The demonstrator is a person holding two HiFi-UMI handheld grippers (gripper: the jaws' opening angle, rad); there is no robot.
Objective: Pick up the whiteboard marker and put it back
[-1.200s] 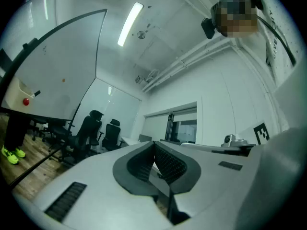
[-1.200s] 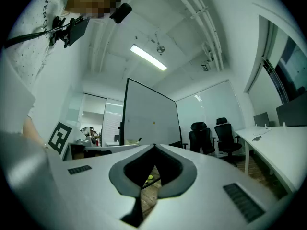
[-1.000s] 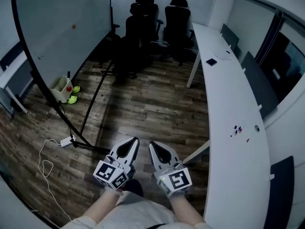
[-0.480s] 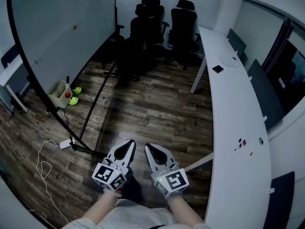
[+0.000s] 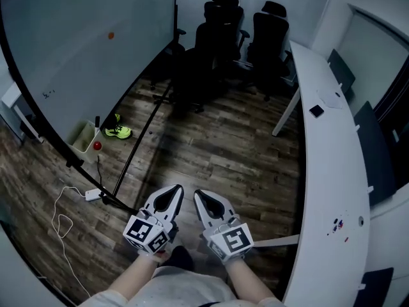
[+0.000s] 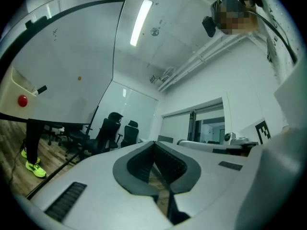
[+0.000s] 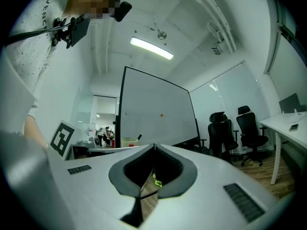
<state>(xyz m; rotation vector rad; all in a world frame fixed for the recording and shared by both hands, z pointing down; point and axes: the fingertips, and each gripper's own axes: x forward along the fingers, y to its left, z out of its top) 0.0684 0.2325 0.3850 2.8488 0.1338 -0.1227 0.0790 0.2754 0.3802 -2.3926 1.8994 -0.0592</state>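
**Marker far off**

The left gripper (image 5: 177, 190) and right gripper (image 5: 199, 194) both had jaws closed on nothing. The whiteboard marker (image 5: 97, 121) — apparently the dark stick — stood in the whiteboard tray (image 5: 82, 138), well apart. Arriving unopened, jaws might knock it out.
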